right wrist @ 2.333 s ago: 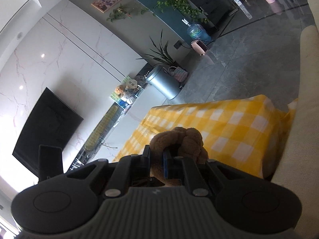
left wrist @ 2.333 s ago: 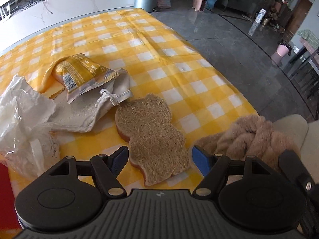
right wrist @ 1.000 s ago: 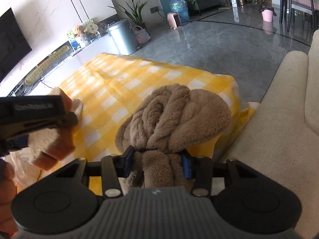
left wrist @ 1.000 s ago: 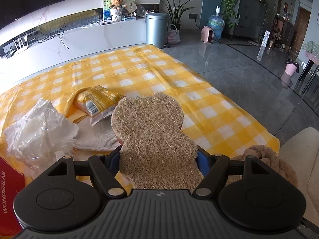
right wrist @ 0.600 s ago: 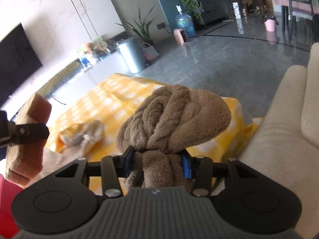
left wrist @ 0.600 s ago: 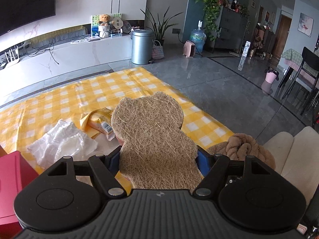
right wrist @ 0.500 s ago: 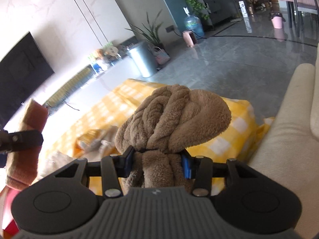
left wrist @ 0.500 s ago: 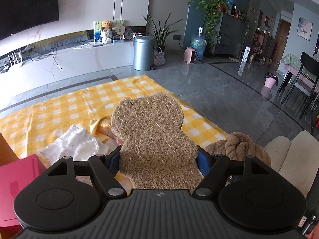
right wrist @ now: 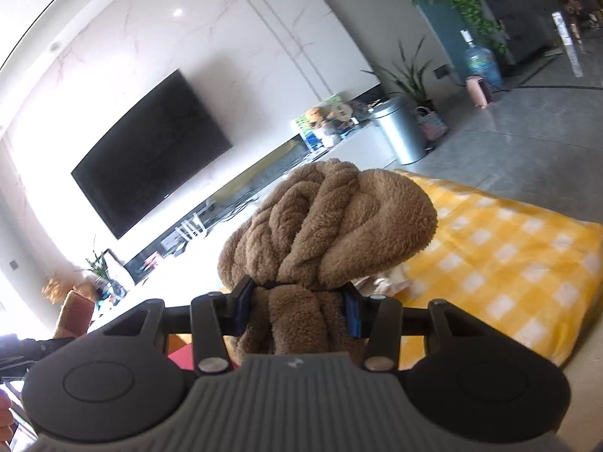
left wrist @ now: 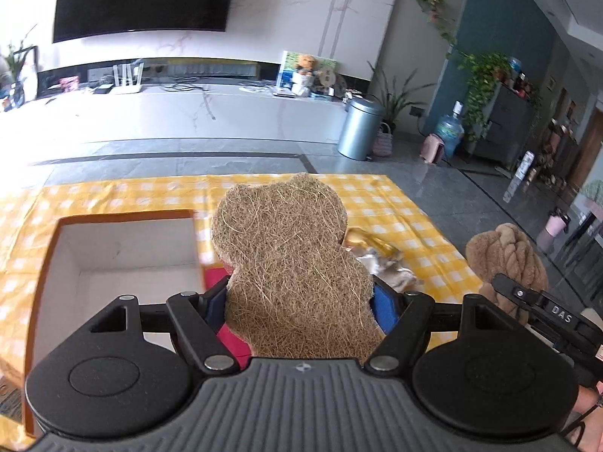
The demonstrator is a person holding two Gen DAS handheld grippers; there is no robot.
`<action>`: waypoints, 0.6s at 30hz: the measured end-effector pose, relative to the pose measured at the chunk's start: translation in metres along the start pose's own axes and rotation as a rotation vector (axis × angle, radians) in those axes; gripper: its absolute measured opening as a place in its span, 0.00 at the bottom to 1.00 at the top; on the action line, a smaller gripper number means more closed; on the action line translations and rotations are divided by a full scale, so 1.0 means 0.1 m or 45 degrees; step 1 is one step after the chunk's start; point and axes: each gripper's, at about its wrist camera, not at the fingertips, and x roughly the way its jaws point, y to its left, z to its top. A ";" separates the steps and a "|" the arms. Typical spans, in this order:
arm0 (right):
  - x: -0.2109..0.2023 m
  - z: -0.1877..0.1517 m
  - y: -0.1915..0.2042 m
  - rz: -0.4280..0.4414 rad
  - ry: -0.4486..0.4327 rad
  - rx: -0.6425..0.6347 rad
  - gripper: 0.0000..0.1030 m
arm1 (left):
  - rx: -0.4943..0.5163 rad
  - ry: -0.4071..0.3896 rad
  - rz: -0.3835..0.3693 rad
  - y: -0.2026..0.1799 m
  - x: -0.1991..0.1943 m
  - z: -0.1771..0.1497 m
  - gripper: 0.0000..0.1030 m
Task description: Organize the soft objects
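My left gripper (left wrist: 299,301) is shut on a bear-shaped loofah sponge (left wrist: 290,263) and holds it upright in the air. Just left of it is an open box (left wrist: 124,248) with a white inside and orange rim, on the yellow checked cloth (left wrist: 407,218). My right gripper (right wrist: 297,305) is shut on a brown twisted plush toy (right wrist: 331,226), raised above the cloth (right wrist: 508,263). The plush and the right gripper also show at the right of the left wrist view (left wrist: 505,256).
A yellow snack packet and a cloth pouch (left wrist: 377,252) lie on the cloth behind the sponge. A red box (left wrist: 233,335) sits below the left gripper. A cream sofa edge (right wrist: 588,358) is at the right. A steel bin (left wrist: 360,128) stands on the floor beyond.
Both grippers have risen and swung left with their loads. The open white box has come into the left wrist view; the plastic bag has dropped out of sight.
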 end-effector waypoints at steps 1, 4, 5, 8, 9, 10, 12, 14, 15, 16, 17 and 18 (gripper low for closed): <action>0.04 -0.03 0.09 0.026 0.021 -0.014 0.46 | -0.037 -0.015 0.036 0.17 -0.04 -0.01 0.82; 0.15 -0.11 0.42 0.109 0.088 -0.066 0.46 | -0.179 -0.045 0.130 0.60 -0.11 -0.05 0.82; 0.19 -0.15 0.55 0.138 0.106 -0.088 0.46 | -0.225 -0.049 0.154 0.73 -0.12 -0.07 0.82; 0.27 -0.26 0.94 0.248 0.163 -0.147 0.46 | -0.310 -0.057 0.232 1.09 -0.15 -0.19 0.82; 0.29 -0.31 1.06 0.288 0.181 -0.163 0.46 | -0.323 -0.051 0.256 1.19 -0.15 -0.21 0.82; 0.31 -0.35 1.18 0.323 0.197 -0.176 0.46 | -0.330 -0.042 0.272 1.25 -0.14 -0.24 0.82; 0.35 -0.46 1.42 0.385 0.246 -0.205 0.46 | -0.367 -0.036 0.274 1.46 -0.19 -0.32 0.82; 0.44 -0.60 1.67 0.406 0.295 -0.238 0.46 | -0.421 -0.034 0.238 1.67 -0.26 -0.39 0.82; 0.49 -0.67 1.78 0.402 0.319 -0.255 0.46 | -0.447 -0.033 0.217 1.75 -0.28 -0.43 0.82; 0.56 -0.75 1.89 0.397 0.347 -0.272 0.46 | -0.461 -0.028 0.198 1.82 -0.30 -0.46 0.82; 0.61 -0.85 1.99 0.394 0.377 -0.294 0.46 | -0.467 -0.026 0.182 1.88 -0.33 -0.50 0.82; 0.67 -0.94 2.09 0.394 0.407 -0.317 0.46 | -0.469 -0.029 0.172 1.90 -0.33 -0.50 0.82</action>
